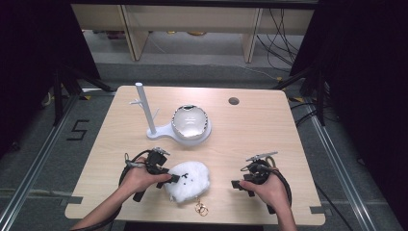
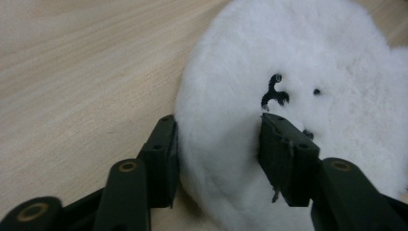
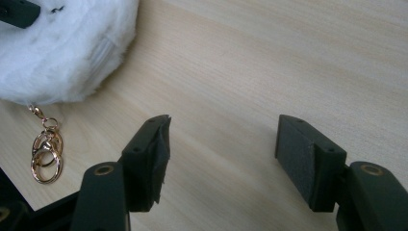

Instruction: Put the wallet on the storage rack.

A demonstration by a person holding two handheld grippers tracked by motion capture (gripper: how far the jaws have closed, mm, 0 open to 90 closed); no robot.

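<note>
High view: a white plush keychain (image 1: 188,180) lies on the desk (image 1: 250,130) near its front edge, between the two hands. The left gripper (image 1: 172,178) sits against the plush's left side; the right gripper (image 1: 235,185) rests well apart from it, to the right. Gold rings (image 1: 201,208) trail from the plush toward the desk's front edge. Farther back stands a white hanger stand (image 1: 144,110) with short pegs, its base joined to a round dish (image 1: 190,122) with a shiny lining.

Left gripper view: the left gripper (image 2: 219,144) straddles the plush keychain (image 2: 298,72). Both jaws are sunk into the fur at the near edge, about half open, pressing the soft body from both sides. The plush still rests on the desk (image 2: 82,72).

Right gripper view: the right gripper (image 3: 223,144) stands wide open with bare desk (image 3: 269,62) between the jaws and nothing held. The plush keychain (image 3: 57,53) and the gold rings (image 3: 45,156) lie off to its upper left.

Assessment: the step in hand appears to be the grasp on the plush, ahead of lifting. The next move probably calls for a firm enough squeeze on the compressible fur, then a clean lift so the rings hang free, likely toward a peg on the stand.
</note>
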